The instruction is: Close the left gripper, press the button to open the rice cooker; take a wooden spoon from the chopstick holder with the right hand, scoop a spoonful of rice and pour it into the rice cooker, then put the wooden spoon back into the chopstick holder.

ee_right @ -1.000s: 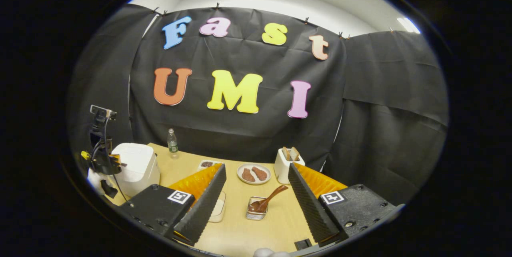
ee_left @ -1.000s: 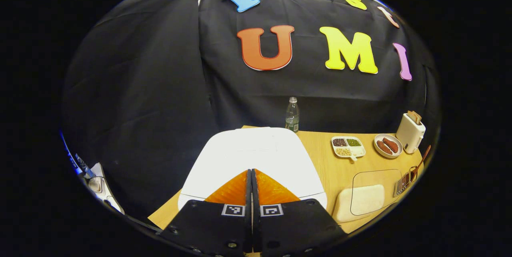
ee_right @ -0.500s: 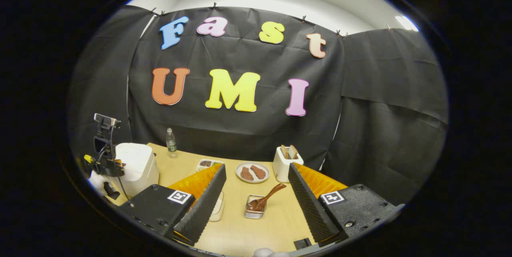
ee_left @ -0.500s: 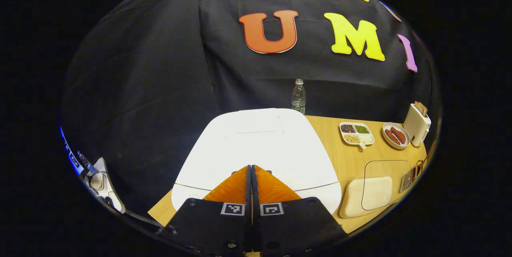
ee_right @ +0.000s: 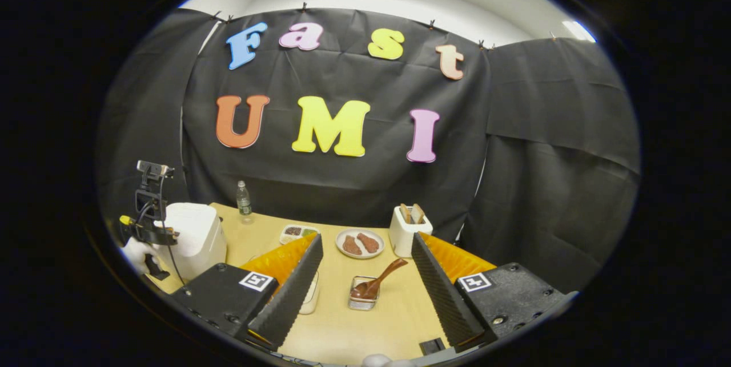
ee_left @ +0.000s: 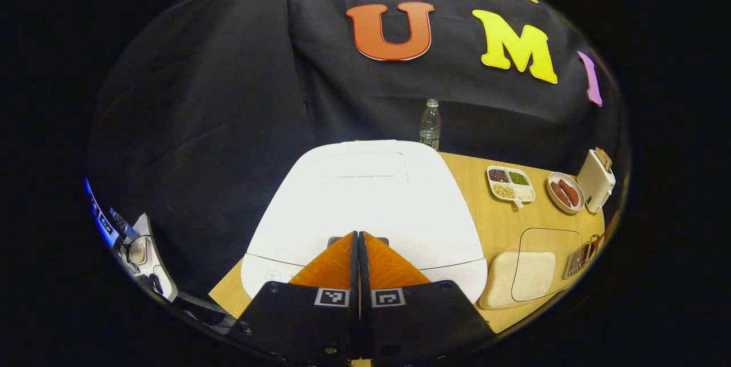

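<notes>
Left gripper view: the left gripper [ee_left: 358,236] is seen with its two fingers pressed flat together, nothing between them. This closed shape is probably chosen so that one narrow tip can push the button [ee_left: 358,240], a small dark piece on the front of the lid of the white rice cooker [ee_left: 365,196]. The tip is placed right at this button; whether it is already touched cannot be told. The lid is not yet opened.

In the right gripper view, the right gripper [ee_right: 367,267] is held with its fingers wide apart and empty above the table [ee_right: 342,333]. It is pointed at the wooden spoon [ee_right: 378,282], which leans in the chopstick holder [ee_right: 361,301], so it seems kept ready for the taking step. A tray of rice [ee_left: 531,270] is laid between cooker and holder.
</notes>
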`<state>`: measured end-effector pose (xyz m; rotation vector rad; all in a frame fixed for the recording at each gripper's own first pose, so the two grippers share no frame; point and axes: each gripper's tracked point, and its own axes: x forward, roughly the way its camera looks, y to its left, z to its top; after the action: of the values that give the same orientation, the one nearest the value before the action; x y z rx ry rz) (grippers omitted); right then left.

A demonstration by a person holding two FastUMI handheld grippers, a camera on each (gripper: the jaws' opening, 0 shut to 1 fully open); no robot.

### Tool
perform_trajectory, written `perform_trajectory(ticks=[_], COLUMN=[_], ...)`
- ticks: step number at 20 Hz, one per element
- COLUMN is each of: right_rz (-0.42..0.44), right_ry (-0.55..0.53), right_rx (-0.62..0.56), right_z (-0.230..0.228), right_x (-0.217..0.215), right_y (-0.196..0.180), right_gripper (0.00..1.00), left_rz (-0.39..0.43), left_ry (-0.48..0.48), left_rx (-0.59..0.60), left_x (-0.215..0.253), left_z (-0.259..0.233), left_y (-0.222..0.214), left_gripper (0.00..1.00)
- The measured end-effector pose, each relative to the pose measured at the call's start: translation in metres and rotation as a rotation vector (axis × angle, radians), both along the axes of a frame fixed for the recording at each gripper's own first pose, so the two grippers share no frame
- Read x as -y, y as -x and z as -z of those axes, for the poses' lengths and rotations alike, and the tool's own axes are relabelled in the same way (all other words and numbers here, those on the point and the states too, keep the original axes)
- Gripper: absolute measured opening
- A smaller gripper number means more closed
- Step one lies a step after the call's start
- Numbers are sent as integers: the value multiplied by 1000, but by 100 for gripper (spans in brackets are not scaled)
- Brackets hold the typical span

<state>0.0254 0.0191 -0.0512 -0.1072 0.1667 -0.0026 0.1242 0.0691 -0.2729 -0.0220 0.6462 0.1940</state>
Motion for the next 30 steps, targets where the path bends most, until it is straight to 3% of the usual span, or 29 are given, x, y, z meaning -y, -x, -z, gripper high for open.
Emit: perform_trajectory(ticks=[3, 7, 11, 16, 25, 27, 29, 30], right_rz=[2, 4, 0, 0, 6, 10, 10, 8], right_ry=[4, -3, -9, -10, -21, -24, -27, -27], right_rx=[21, 69, 115, 129, 139, 140, 142, 142], right_z=[-3, -10, -19, -25, -27, -28, -28, -28], right_x=[2, 2, 1, 0, 3, 4, 3, 4], right_y=[1, 0, 0, 0, -3, -3, -1, -2], right_gripper=[100, 100, 100, 100, 100, 100, 100, 100], left_rz=[13, -50, 0, 31, 80, 148, 148, 144], left_ry=[-64, -134, -151, -95, -54, -25, -36, -38], left_rx=[118, 507, 679, 710, 678, 694, 704, 705], left_x=[-4, -24, -5, 9, 19, 34, 33, 32], left_z=[-22, -135, -204, -236, -242, -246, -250, -252], left_y=[-10, -17, 9, 29, 44, 48, 53, 56], left_gripper=[1, 0, 0, 1, 3, 49, 95, 95])
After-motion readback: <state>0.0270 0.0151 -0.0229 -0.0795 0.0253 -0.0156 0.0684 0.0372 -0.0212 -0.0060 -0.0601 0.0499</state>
